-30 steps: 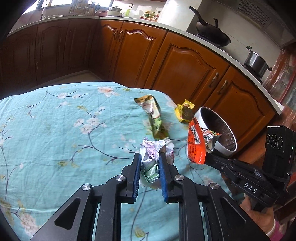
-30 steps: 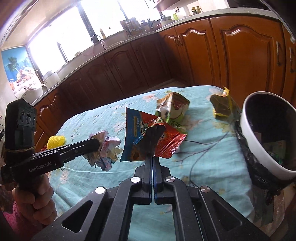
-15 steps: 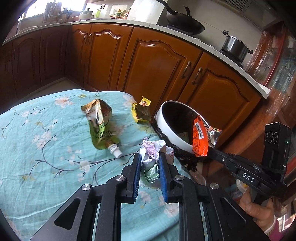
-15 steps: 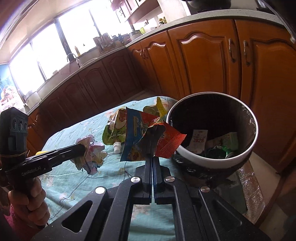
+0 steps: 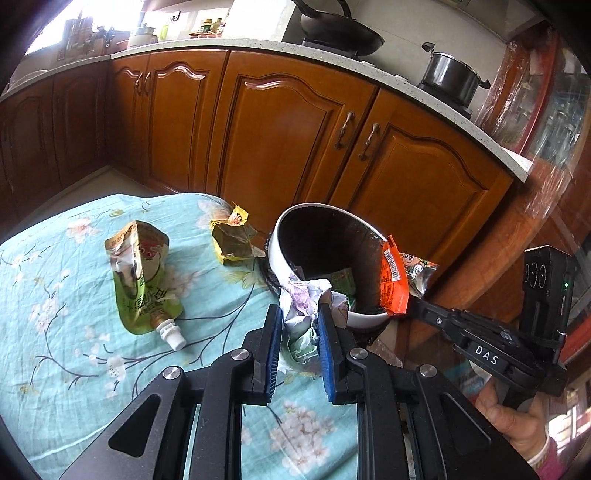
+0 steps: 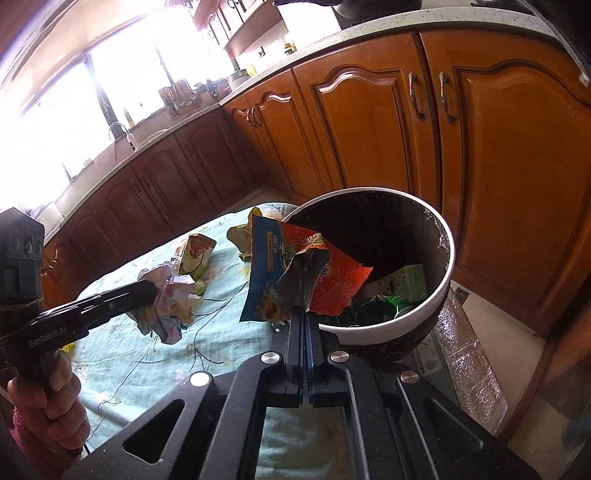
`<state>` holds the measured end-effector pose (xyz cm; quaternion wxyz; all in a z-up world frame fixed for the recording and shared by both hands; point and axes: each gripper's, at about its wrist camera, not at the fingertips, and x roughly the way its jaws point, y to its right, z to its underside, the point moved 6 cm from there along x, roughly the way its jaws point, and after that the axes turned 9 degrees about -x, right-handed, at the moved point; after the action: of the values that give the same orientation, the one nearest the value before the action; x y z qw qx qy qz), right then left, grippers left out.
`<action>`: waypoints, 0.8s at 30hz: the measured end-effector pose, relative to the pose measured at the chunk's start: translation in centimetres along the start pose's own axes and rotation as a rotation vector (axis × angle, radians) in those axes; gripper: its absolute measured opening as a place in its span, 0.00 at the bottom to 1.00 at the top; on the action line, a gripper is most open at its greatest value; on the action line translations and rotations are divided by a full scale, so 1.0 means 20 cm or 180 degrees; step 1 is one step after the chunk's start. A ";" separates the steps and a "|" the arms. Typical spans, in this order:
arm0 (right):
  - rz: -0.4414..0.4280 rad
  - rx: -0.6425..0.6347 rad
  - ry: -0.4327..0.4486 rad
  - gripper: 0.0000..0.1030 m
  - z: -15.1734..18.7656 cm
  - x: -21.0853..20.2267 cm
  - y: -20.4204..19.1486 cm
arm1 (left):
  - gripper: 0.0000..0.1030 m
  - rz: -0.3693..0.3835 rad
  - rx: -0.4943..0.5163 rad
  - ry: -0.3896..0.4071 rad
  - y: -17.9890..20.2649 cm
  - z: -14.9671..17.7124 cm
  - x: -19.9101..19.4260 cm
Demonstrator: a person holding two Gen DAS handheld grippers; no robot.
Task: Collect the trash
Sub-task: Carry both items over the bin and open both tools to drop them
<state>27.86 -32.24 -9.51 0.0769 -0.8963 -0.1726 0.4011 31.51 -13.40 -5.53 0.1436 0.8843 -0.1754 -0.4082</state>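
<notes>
Left gripper (image 5: pixel 300 314): blue pads pinching a crumpled paper wad (image 5: pixel 304 299), white with pink and green print. Wad pokes up past the fingertips; its top overlaps the near rim of the bin as seen from the left wrist. From the right wrist, the same wad hangs above the tabletop, short of the bin.

Right gripper (image 6: pixel 305 314): jaws pressed together on a torn snack wrapper (image 6: pixel 295 273), orange-red with a blue panel and silvery inside. Wrapper stands up from the fingertips, at the bin's near rim, partly over the opening.

Bin (image 5: pixel 280 266): round, white rim, black liner, just off the tabletop edge. Inside: a green carton (image 6: pixel 404 278) and other scraps, dark, hard to make out.

Tabletop (image 5: pixel 66 369): teal cloth with a blossom-and-branch print. Lying on it: a green drink pouch (image 5: pixel 142 280) with white spout, flattened, spout toward the camera; a yellow-green crumpled wrapper (image 5: pixel 234 238) close to the bin's far side. Pouch and wrapper apart from each other, neither touched by a gripper.

Beyond: brown wooden cabinet doors (image 5: pixel 280 136) under a speckled counter; black wok (image 5: pixel 340 33) and a lidded steel pot (image 5: pixel 450 75) on the stove. A bright window and a sink tap (image 6: pixel 120 129) in the right wrist view. A hand (image 6: pixel 48 391) grips the left tool's handle.
</notes>
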 end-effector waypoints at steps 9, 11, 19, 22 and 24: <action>0.0046 0.0098 -0.0024 0.00 -0.04 0.05 0.14 | 0.17 0.0032 0.0078 -0.0008 0.12 -0.12 0.17; 0.0051 0.0120 -0.0046 0.00 -0.05 0.07 0.17 | 0.17 0.0023 0.0105 -0.0021 0.15 -0.15 0.22; 0.0095 0.0108 -0.0162 0.00 -0.09 0.14 0.25 | 0.18 -0.0050 0.0157 -0.0123 0.21 -0.23 0.42; 0.0124 0.0105 -0.0215 0.00 -0.11 0.17 0.27 | 0.18 -0.0069 0.0167 -0.0142 0.22 -0.25 0.47; 0.0151 0.0081 -0.0238 0.00 -0.12 0.18 0.29 | 0.18 -0.0077 0.0160 -0.0166 0.22 -0.25 0.51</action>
<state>33.26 -36.24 -12.03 0.0722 -0.8835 -0.1490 0.4382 40.72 -21.09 -7.43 0.1118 0.8788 -0.1785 -0.4283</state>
